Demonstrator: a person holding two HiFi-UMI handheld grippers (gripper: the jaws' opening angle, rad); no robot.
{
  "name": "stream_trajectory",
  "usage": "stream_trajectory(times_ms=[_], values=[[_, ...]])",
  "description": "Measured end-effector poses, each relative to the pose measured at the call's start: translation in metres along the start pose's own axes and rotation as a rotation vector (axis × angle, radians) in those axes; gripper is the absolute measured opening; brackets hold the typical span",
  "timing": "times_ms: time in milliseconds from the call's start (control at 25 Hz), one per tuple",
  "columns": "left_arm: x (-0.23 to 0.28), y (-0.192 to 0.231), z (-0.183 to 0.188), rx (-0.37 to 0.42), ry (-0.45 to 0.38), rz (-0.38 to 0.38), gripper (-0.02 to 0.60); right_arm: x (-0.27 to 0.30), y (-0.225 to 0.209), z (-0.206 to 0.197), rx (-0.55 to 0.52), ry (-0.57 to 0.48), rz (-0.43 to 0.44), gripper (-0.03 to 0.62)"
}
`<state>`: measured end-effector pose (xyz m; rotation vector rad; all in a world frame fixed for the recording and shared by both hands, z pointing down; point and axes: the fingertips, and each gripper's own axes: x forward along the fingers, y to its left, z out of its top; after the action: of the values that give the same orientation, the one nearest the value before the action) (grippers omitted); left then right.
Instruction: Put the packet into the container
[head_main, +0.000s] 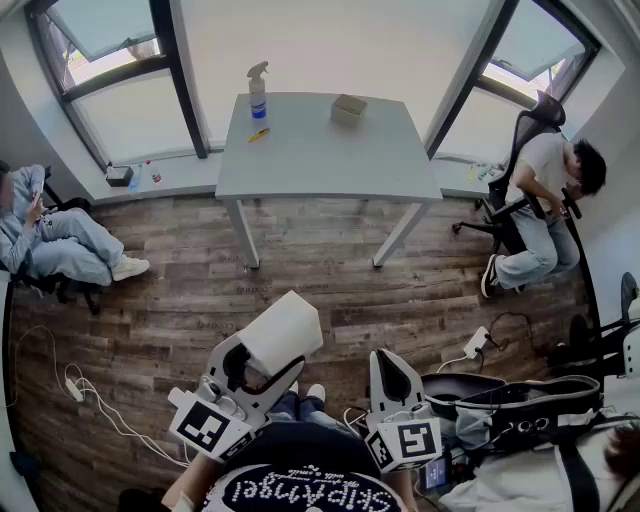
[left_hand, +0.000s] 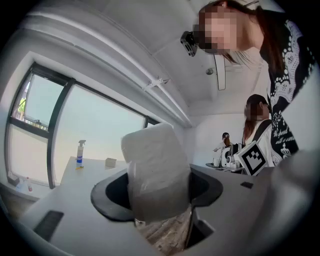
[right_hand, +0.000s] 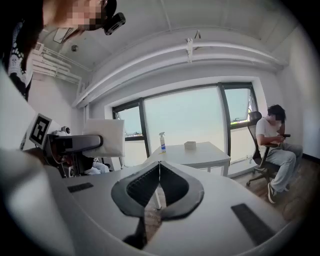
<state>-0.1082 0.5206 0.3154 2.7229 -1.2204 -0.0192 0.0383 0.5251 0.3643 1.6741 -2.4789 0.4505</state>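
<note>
"White and soft-looking, that packet (left_hand: 157, 175). Where do you have it?"

"Between the jaws of my left gripper (head_main: 262, 372), pinched near one end, with most of it standing out past the jaw tips. The jaws stand wide because the packet is bulky. My right gripper (right_hand: 159, 186) has its jaws closed together with nothing between them."

"And the container (head_main: 348, 108)?"

"Small and tan, on the far part of the grey table (head_main: 320, 165), well apart from me. A spray bottle (head_main: 258, 90) stands toward the far left corner, with something small and yellow (head_main: 259, 134) just beside it. From this far off I can't be sure the container is open at the top, though I think it is."

"What could go wrong?"

"The packet gives under pressure, so it could slide out on the way over if I ease my grip or swing it. It also looks nearly as big as the container, so a skewed drop could catch the rim or shove the light box along the table. And there are cables (head_main: 76, 388) on the wooden floor (head_main: 180, 300) to my left that could trip me."
</note>
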Motion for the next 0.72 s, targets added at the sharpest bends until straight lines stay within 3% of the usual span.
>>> stream_trajectory(times_ms=[480,720], values=[[0.003,-0.006,0.006,0.016,-0.027,-0.004,0.281,-0.003,-0.004,0.002,-0.004,-0.016,0.022,0.015],[0.002,-0.002,0.018,0.004,-0.056,0.017,0.281,0.004,-0.004,0.009,-0.078,-0.030,0.051,0.015]])
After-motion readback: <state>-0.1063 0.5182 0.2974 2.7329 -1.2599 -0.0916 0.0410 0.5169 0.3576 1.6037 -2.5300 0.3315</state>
